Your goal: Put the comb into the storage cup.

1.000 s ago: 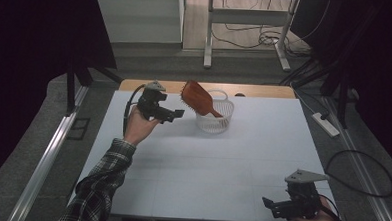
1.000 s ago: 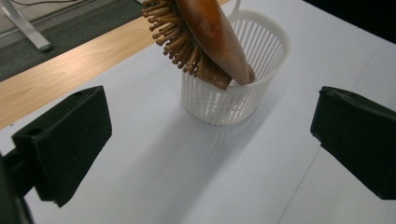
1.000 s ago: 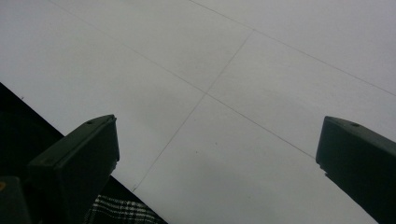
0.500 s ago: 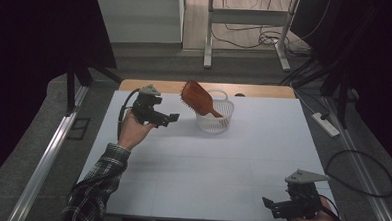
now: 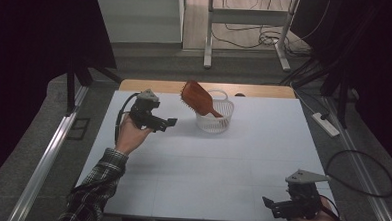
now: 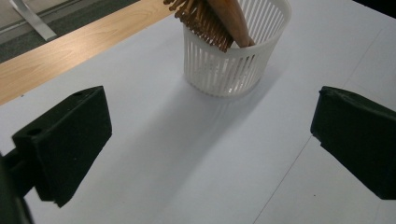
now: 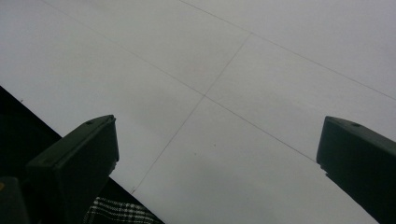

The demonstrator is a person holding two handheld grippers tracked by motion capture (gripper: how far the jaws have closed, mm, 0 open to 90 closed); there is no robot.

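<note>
My left hand-held gripper hangs wide, empty; hairbrush leans in basket at 2 o'clock. Right hand-held gripper wide, empty.

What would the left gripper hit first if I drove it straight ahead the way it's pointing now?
Probably the white basket holding the hairbrush. The left gripper, jaws open and empty, aims toward it, with bare table between. Its downward tilt could bring it onto the table first; depth is unclear.
</note>
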